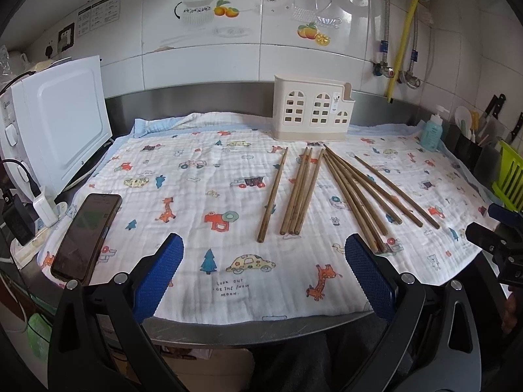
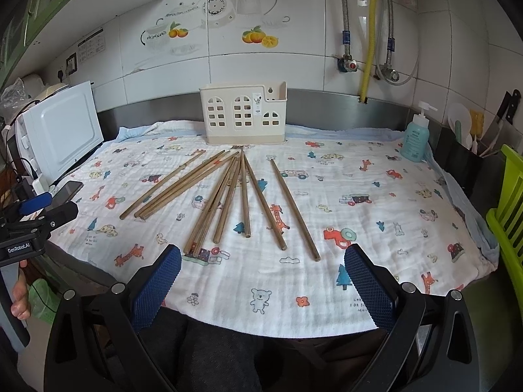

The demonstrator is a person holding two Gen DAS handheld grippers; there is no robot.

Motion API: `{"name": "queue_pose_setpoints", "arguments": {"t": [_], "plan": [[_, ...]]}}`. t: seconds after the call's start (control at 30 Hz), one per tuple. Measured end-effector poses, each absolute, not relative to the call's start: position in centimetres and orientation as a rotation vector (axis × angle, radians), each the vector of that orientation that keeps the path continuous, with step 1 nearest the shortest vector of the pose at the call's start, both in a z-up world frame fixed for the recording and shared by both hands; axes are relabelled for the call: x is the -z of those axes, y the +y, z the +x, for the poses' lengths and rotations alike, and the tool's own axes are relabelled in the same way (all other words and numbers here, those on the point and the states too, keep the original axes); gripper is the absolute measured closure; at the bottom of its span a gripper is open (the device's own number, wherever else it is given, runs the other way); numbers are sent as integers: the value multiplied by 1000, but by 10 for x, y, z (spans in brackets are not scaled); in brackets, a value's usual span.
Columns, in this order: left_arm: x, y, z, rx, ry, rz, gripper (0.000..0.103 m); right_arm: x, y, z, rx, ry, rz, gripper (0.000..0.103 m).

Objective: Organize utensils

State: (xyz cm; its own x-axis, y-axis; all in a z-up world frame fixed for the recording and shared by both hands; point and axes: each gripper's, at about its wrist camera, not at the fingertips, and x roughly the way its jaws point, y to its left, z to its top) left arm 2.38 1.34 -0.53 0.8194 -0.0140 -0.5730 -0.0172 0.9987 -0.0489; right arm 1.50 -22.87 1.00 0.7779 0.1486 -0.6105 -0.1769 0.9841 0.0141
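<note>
Several brown wooden chopsticks [image 1: 330,192] lie fanned out on a printed cloth [image 1: 196,179], seen also in the right wrist view [image 2: 228,196]. A cream plastic utensil holder [image 1: 312,112] with window cut-outs stands upright behind them at the back; it shows in the right wrist view [image 2: 244,116] too. My left gripper [image 1: 264,261] is open and empty, near the front edge, left of the chopstick ends. My right gripper [image 2: 263,268] is open and empty, just in front of the chopsticks' near ends.
A phone [image 1: 86,235] lies at the cloth's left edge beside a white appliance [image 1: 62,124] and plugs. A teal soap bottle [image 2: 415,137] stands at the back right, with a knife rack [image 2: 490,130] and a green rack [image 2: 510,209] further right.
</note>
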Motion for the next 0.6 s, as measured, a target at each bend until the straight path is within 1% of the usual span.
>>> {"name": "queue_pose_setpoints", "arguments": {"t": [0.6], "plan": [[11,18,48,-22,639,-46,5,-3,-229,35,-185,688,-41,6]]}}
